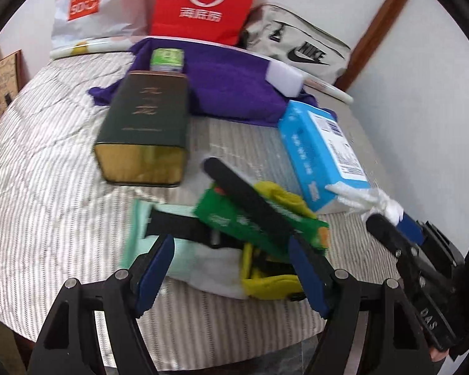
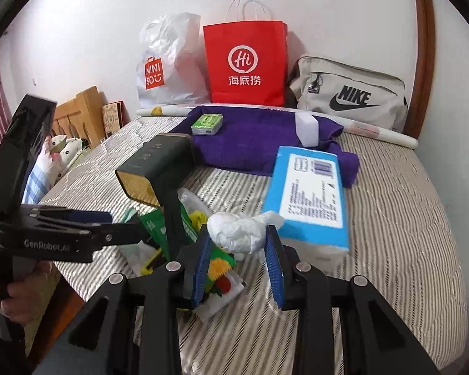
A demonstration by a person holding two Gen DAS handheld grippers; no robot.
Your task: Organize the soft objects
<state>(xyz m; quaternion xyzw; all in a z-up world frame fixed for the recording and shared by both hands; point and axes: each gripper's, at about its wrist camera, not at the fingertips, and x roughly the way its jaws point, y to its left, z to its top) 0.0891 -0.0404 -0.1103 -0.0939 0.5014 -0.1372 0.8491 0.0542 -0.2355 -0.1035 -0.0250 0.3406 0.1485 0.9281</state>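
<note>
My right gripper (image 2: 239,229) is shut on a crumpled white tissue (image 2: 234,231) at the near end of a blue tissue pack (image 2: 312,193). The same right gripper (image 1: 387,215) and tissue (image 1: 375,200) show at the right of the left wrist view. My left gripper (image 1: 231,239) stands open over a small pile: a green packet (image 1: 250,218), yellow and white cloth (image 1: 209,268) and a black strip (image 1: 253,200) that I cannot identify. A purple towel (image 1: 234,87) lies further back, carrying a white sponge block (image 1: 286,78) and a small green pack (image 1: 167,59).
All of this lies on a striped bed cover (image 2: 390,218). A dark green box (image 1: 143,131) lies left of the pile. A white Miniso bag (image 2: 165,62), a red paper bag (image 2: 244,62) and a grey Nike bag (image 2: 350,97) line the wall. The bed's edge is near on the left.
</note>
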